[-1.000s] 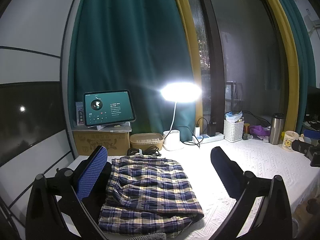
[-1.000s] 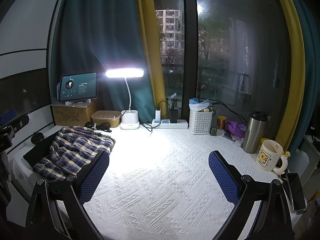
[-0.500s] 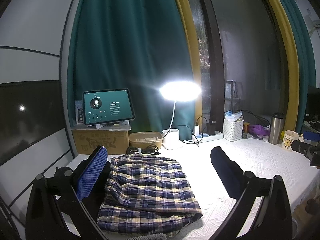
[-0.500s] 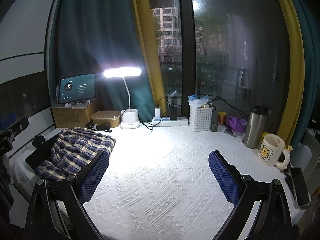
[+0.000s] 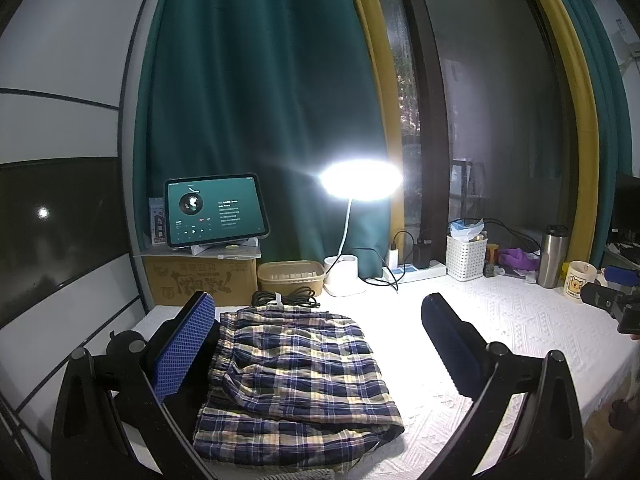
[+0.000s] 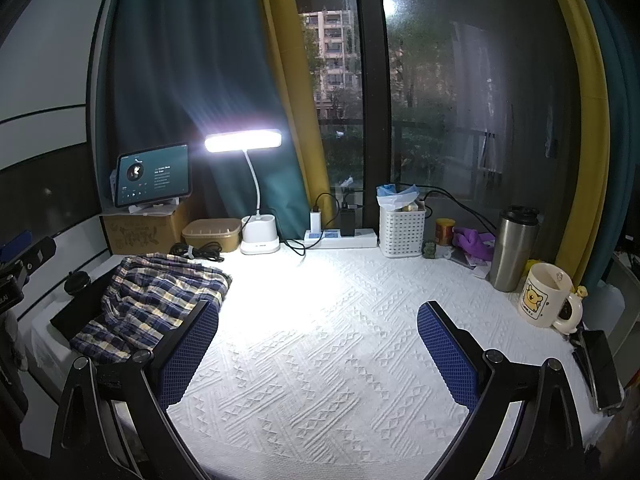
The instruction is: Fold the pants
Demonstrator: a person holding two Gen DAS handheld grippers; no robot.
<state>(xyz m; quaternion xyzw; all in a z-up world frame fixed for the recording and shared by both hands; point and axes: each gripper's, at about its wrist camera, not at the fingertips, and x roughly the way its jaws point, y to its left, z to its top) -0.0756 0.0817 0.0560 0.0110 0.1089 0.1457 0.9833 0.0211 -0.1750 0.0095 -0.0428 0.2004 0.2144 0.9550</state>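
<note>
Plaid pants (image 5: 296, 376) lie folded in a compact stack at the table's (image 6: 340, 360) left end, clear of the lamp (image 6: 260, 236). My left gripper (image 5: 316, 352) hovers spread above them; my right gripper (image 6: 318, 352), spread too, holds nothing.

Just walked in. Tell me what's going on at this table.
A person holds a two-finger tool in each hand for folding pants. The plaid pants lie folded in a bundle at the left end of the table, near the lamp. The left tool hovers open above them, touching nothing. The right tool is also open and empty, over bare tablecloth toward the mug.
</note>
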